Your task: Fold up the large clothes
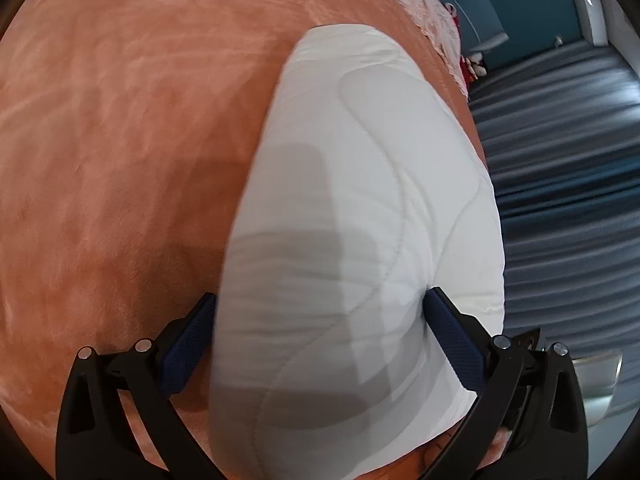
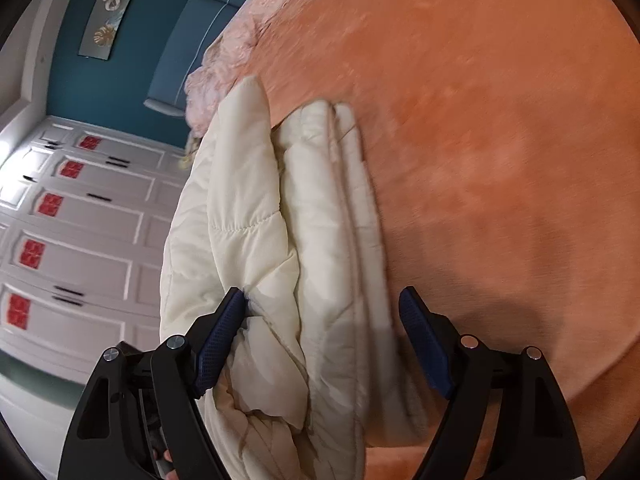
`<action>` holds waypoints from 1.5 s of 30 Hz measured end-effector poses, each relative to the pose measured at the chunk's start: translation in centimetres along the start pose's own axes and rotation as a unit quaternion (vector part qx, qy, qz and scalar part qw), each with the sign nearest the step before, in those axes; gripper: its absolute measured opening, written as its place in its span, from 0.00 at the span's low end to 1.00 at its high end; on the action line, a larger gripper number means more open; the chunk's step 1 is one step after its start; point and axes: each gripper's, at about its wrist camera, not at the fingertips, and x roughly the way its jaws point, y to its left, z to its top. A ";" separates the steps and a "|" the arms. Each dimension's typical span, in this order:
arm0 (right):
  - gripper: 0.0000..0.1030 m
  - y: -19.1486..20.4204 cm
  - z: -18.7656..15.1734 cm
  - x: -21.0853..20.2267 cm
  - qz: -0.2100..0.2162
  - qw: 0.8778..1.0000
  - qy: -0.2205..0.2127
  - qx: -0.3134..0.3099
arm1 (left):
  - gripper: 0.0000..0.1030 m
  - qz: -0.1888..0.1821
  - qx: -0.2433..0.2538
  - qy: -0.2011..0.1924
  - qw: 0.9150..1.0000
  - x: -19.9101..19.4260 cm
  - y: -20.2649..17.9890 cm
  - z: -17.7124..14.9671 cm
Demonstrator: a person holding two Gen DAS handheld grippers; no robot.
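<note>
A white quilted garment (image 1: 352, 208) lies folded into a thick bundle on an orange plush bedspread (image 1: 120, 120). My left gripper (image 1: 320, 312) has its jaws wide apart with the bundle's end between them; the blue pads (image 1: 188, 344) sit at either side of it. In the right wrist view the same cream bundle (image 2: 280, 220) shows several stacked layers. My right gripper (image 2: 322, 308) is open around the bundle's near end, its left pad (image 2: 222, 332) against the fabric, its right pad (image 2: 420, 336) apart from it.
The bed edge runs beside the bundle, with pink lace bedding (image 2: 224, 64) at the head. Grey curtains (image 1: 560, 160) hang past the edge in the left view. White wardrobe doors (image 2: 72, 220) with red decorations and a teal wall (image 2: 120, 80) stand beyond.
</note>
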 end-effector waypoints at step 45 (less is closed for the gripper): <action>0.21 25.0 12.8 16.5 -0.037 0.942 -0.095 -0.321 | 0.59 0.062 0.244 -0.231 0.940 -6.1 -3.3 21.6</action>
